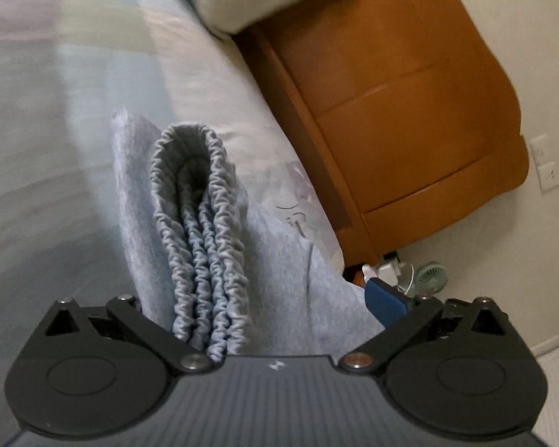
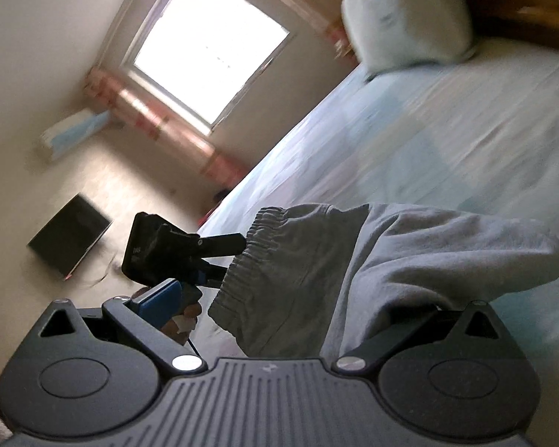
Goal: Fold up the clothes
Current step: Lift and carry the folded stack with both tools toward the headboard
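The soft grey sweatpants with a ruched elastic waistband hang above the pale striped bed. At nine o'clock in the right view, the left gripper pinches that waistband. The right gripper clamps the limp, light cloth near six o'clock; hems grip best.
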Tool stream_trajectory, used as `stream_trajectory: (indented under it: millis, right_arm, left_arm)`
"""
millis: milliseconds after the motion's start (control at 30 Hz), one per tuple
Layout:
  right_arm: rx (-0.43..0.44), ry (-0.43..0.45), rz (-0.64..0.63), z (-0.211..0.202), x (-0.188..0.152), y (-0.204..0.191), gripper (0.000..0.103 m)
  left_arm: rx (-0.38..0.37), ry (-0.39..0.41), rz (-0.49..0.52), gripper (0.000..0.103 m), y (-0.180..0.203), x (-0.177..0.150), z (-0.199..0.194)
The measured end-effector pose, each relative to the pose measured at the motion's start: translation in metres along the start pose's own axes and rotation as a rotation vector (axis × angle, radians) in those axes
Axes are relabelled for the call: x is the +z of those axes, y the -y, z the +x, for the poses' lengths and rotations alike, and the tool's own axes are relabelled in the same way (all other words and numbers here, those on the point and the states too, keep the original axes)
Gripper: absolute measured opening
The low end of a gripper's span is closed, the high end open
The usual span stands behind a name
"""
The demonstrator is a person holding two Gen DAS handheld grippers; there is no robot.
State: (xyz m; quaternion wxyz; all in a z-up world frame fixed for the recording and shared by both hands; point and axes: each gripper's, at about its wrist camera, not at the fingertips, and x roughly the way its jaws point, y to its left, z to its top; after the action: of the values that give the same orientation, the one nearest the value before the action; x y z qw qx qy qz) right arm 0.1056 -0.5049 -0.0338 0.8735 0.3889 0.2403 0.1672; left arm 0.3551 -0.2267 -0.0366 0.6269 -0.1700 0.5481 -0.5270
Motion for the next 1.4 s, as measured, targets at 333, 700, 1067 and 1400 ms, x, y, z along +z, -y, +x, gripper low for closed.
stream_trajectory:
  millis: [333,700,1067,1400]
  right_arm:
    - [-0.185,0.169,-0.036,-0.029,0.013,0.026,0.103]
    - [-0.289,0.176,-0.047,0.025,-0.009,0.044,0.103]
    - [-0.307,0.152,-0.044,0.049,-0.035,0.05,0.103]
    - [-0.158,0.296,0.38,0.003,-0.082,0.124,0.103]
  left_arm:
    - [-0.027,-0.129,0.15,0.101,0.055,0.087,0.119]
    - [0.045,-0.146,0.228,0.101,0.068,0.15,0.192]
    - [0.161,0.104,0.177,0.101,0.053,0.161,0.154]
    - [0.184,-0.054,0.345,0.102,0.064,0.06,0.114]
